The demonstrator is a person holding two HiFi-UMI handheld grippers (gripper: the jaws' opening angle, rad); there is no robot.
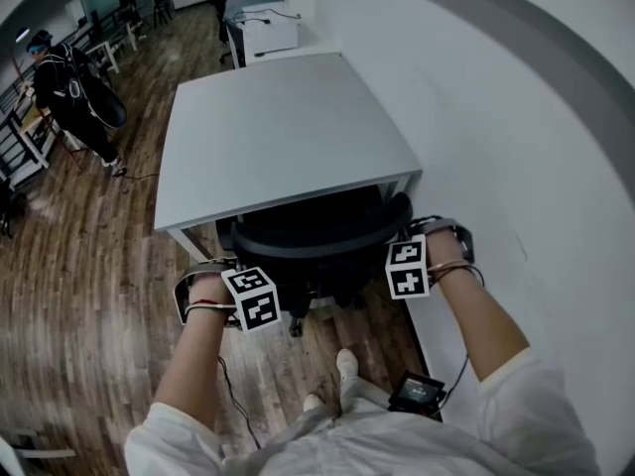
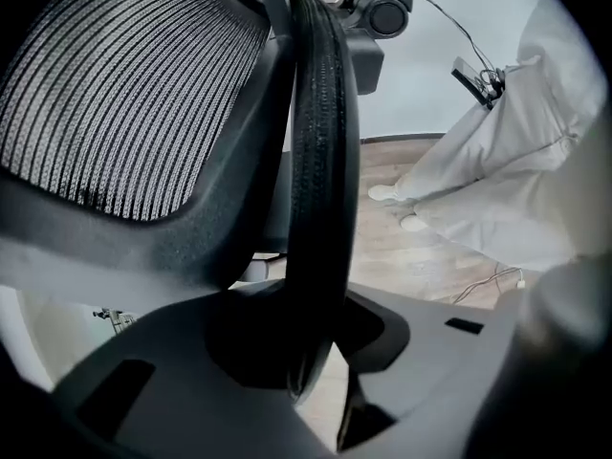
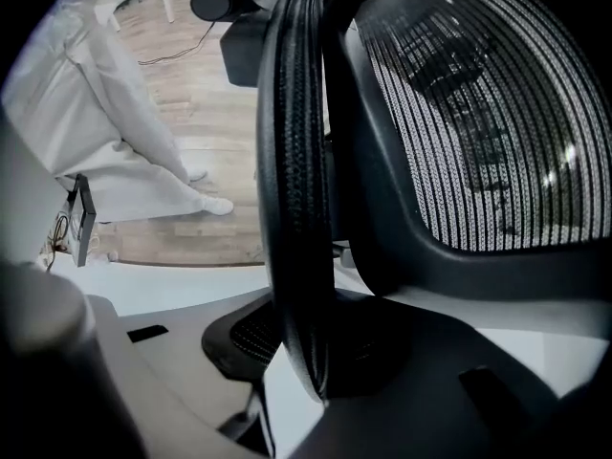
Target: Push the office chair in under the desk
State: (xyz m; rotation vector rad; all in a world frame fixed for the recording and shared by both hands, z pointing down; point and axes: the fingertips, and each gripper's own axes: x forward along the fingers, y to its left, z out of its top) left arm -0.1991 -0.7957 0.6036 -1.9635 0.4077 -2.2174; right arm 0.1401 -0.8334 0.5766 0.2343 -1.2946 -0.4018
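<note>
Wood floor (image 1: 79,296); left gripper (image 2: 311,352) and right gripper (image 3: 301,352) fingers, half-closed, clamp the office chair (image 1: 317,231) backrest

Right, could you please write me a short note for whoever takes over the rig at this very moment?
Left gripper: shut on the left rim of the chair back.
Right gripper: shut on the right rim.
Chair: faces the desk, with its front part under the desk's near edge. The back and a castor are out over the floor.
Done: chair gripped on both sides and partly in.
Left: push it further in, probably until the back nears the desk edge, then open both grippers.
</note>
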